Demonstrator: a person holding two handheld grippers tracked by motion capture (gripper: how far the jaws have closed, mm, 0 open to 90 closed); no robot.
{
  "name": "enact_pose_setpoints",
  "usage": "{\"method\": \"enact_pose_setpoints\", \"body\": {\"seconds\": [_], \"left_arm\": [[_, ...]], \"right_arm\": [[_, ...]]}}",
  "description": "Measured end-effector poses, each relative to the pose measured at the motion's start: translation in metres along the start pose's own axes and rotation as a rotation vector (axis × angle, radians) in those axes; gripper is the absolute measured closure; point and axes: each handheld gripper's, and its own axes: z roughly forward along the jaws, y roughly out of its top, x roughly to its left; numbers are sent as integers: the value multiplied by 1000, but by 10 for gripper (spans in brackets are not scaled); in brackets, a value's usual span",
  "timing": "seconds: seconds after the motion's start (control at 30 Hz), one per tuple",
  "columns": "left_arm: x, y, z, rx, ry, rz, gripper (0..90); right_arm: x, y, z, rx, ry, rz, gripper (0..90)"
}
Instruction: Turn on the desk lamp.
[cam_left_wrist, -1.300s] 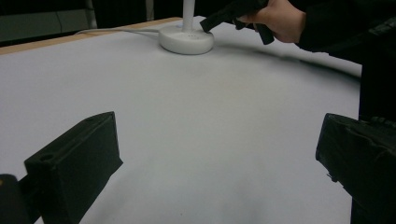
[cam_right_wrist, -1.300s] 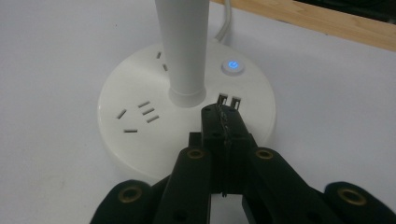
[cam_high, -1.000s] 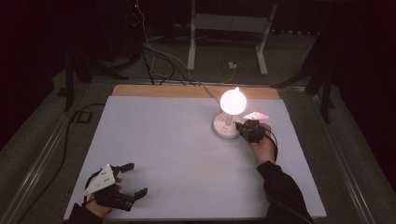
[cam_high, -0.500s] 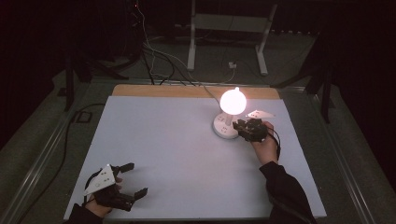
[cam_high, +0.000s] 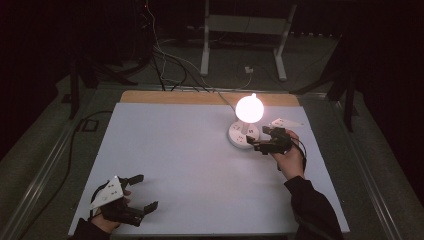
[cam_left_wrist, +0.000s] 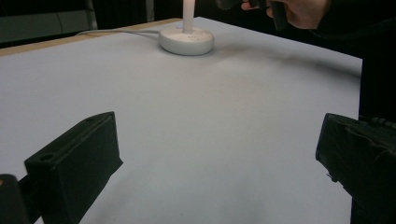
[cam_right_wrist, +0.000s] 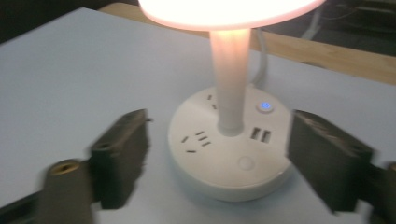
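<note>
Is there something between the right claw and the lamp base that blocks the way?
Nothing visible does. The right claw is open, its jaws having just been opening, and the lamp base sits straight ahead between them on bare white table. The lamp's stem rises behind.

Dark room, grey floor, white metal stand, tangled cables
</note>
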Motion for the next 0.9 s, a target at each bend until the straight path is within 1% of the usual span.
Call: {"method": "enact_pose_setpoints", "body": {"seconds": [0.03, 0.07, 0.1, 0.13, 0.17, 0.2, 0.23, 0.3, 0.33, 0.4, 0.47, 0.53, 0.63, 0.7, 0.73, 0.77, 0.9], "left_arm": [[0, 0, 0, 1, 0, 0, 3], [0, 0, 0, 1, 0, 0, 3], [0, 0, 0, 0, 0, 1, 3], [0, 0, 0, 0, 0, 1, 3], [0, 0, 0, -1, -1, 0, 3], [0, 0, 0, -1, -1, 0, 3], [0, 0, 0, 0, -1, 1, 3], [0, 0, 0, 0, 0, 0, 3], [0, 0, 0, -1, 0, 0, 3], [0, 0, 1, 0, -1, 0, 3], [0, 0, 0, -2, -2, 0, 3], [0, 0, 0, -2, -2, 0, 3], [0, 0, 0, -3, -1, -3, 3], [0, 0, 0, -4, -1, -2, 3], [0, 0, 0, -2, -1, 1, 3], [0, 0, 0, -2, -2, 2, 3], [0, 0, 0, -2, 1, 1, 3]], "right_arm": [[0, 0, 0, 0, 0, 0, 139], [0, -1, -1, -4, 12, 0, 116], [0, -1, -3, 2, 27, -2, 18], [0, -1, -3, 2, 27, -2, 18], [0, -1, -5, 10, 40, -4, 9], [1, -1, -9, 31, 54, -14, 0], [1, -1, -9, 31, 54, -14, 0], [3, 0, -16, 40, 64, -24, 0], [3, 0, -16, 40, 64, -24, 0], [4, 0, -20, 55, 84, -20, 0], [4, -2, -22, 50, 90, -29, 0], [4, -4, -25, 31, 73, -42, 0], [5, -7, -29, 21, 73, -40, 0], [5, -10, -32, 20, 94, -25, 0], [6, -12, -33, 20, 98, -21, 0], [7, -15, -35, 39, 109, -17, 0], [8, -21, -40, 41, 114, -7, 0]]}}
